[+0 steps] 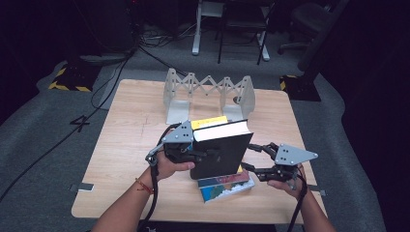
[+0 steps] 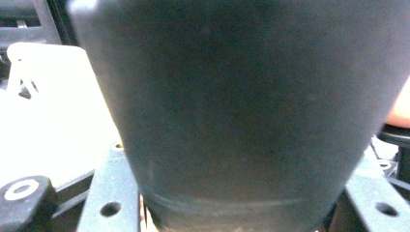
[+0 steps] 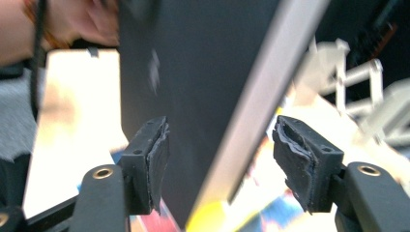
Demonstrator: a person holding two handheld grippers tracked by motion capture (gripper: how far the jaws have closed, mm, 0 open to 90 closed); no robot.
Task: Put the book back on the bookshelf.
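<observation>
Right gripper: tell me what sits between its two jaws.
In the right gripper view, the edge of the black book stands between the pads of the right gripper, with a gap showing on each side. The left gripper holds the book's other side.

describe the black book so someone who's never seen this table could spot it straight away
On the wooden table, in front of the white accordion book rack, look at its near middle between the person's two grippers. The black book stands upright there, gripped by the left gripper; unlike the colourful book lying flat beneath, it is plain black with pale page edges.
</observation>
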